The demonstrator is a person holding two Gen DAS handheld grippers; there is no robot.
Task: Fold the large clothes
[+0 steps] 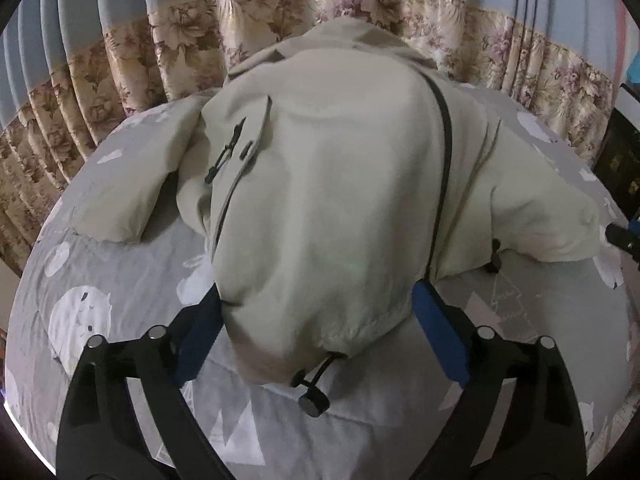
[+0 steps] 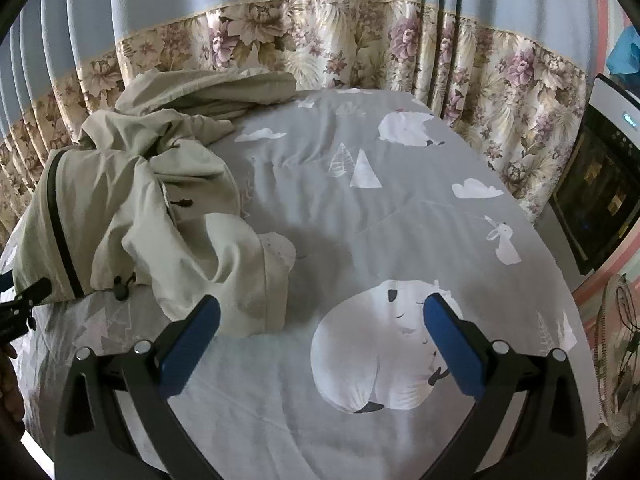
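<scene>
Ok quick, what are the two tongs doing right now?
Left tongs: open, spread around the hem of the beige jacket, not pinching it.
Right tongs: open, holding nothing, above the grey bedsheet.

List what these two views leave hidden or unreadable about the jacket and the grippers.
- Left wrist view: the jacket fills the gap between the left gripper's open fingers; whether it touches the left fingertip is hidden by its hem.
- Same view: the jacket covers the bed beneath and its own far side.
- Right wrist view: the jacket's left part is cut by the edge.
- Right gripper: open, holding nothing.
</scene>
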